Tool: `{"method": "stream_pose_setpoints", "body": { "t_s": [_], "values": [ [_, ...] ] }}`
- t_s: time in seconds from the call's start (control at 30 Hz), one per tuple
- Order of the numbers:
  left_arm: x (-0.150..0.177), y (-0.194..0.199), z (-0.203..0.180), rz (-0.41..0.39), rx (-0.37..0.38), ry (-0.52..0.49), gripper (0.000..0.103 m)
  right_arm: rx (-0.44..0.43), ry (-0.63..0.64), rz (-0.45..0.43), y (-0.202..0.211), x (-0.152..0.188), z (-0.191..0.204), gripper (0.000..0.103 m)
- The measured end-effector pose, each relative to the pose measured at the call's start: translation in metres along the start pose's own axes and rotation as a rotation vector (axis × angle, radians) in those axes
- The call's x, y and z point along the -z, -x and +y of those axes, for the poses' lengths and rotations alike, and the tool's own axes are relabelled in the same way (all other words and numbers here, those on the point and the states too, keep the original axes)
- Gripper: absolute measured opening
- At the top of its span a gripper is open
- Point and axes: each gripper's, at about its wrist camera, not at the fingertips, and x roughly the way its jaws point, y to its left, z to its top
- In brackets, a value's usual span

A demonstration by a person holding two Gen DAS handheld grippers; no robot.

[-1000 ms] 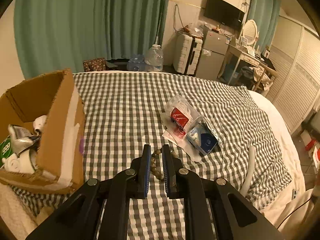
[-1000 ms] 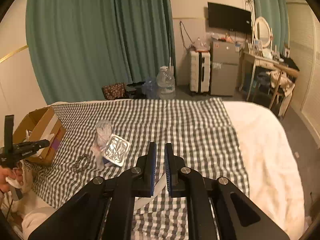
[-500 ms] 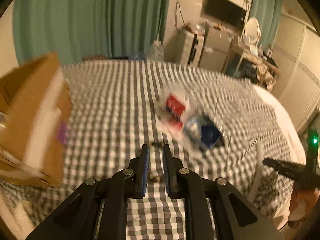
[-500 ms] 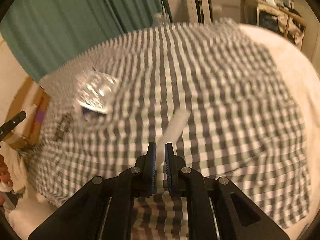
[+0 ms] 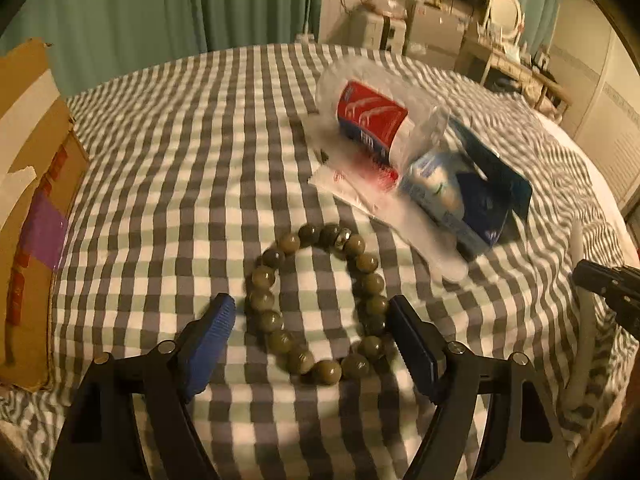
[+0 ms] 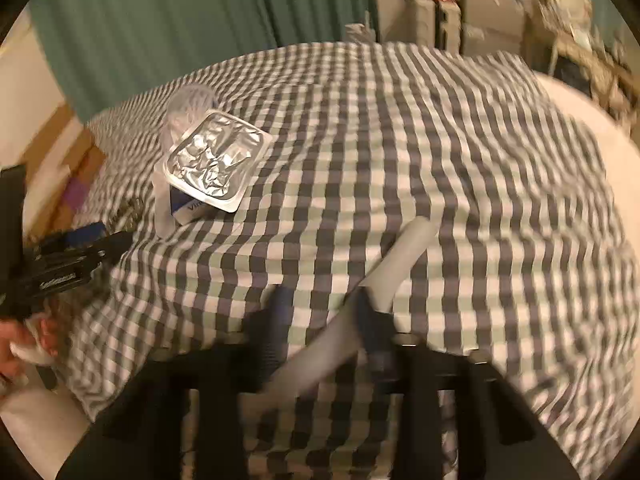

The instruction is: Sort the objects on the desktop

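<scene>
A bracelet of olive-brown beads (image 5: 276,258) lies flat on the checked cloth (image 5: 180,160). My left gripper (image 5: 310,306) hangs just over it. Its jaws are opening, and its blue pads (image 5: 212,332) stand one on each side of the ring without pressing it. In the right wrist view a white tube (image 6: 404,256) lies slantwise on the cloth. My right gripper (image 6: 324,304) is blurred, and its jaws are opening with the tube's near part between them. Beyond the bracelet lies a clear bag with a red box (image 5: 372,116), a blue box (image 5: 476,200) beside it.
An open cardboard box (image 5: 36,184) stands at the cloth's left edge. A foil-lidded tray (image 6: 216,160) rests on the blue box. A person's hand (image 6: 12,344) holds the left gripper at the lower left. White bedding (image 6: 580,120) shows past the cloth's right edge.
Both grippers have come down close to the cloth. The left jaws went from shut to wide open around the bracelet. The right jaws have parted around the white tube.
</scene>
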Motion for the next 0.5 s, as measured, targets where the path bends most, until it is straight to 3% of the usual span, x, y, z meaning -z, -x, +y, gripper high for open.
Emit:
{"method": "stream_pose_setpoints", "body": {
  "t_s": [0.03, 0.07, 0.1, 0.13, 0.23, 0.5],
  "values": [
    [0.0, 0.0, 0.001, -0.002, 0.007, 0.015, 0.081, 0.026, 0.028, -0.009, 0.001, -0.001, 0.003, 0.006],
    [0.0, 0.002, 0.002, -0.009, 0.023, 0.035, 0.079, 0.034, 0.042, -0.017, 0.002, -0.002, 0.004, 0.005],
    [0.0, 0.004, 0.002, -0.02, 0.053, 0.045, 0.06, 0.022, 0.035, -0.022, 0.003, -0.003, 0.003, 0.005],
    [0.0, 0.004, 0.002, -0.022, 0.07, 0.043, 0.029, 0.016, 0.026, -0.025, 0.004, -0.003, 0.002, 0.005],
    [-0.001, 0.008, 0.0, -0.005, 0.098, 0.012, 0.011, 0.019, 0.028, -0.036, 0.006, -0.004, 0.0, 0.004],
    [-0.007, 0.042, -0.028, -0.04, 0.106, -0.109, 0.011, 0.019, 0.034, -0.134, 0.033, -0.008, 0.005, 0.001]
  ]
}}
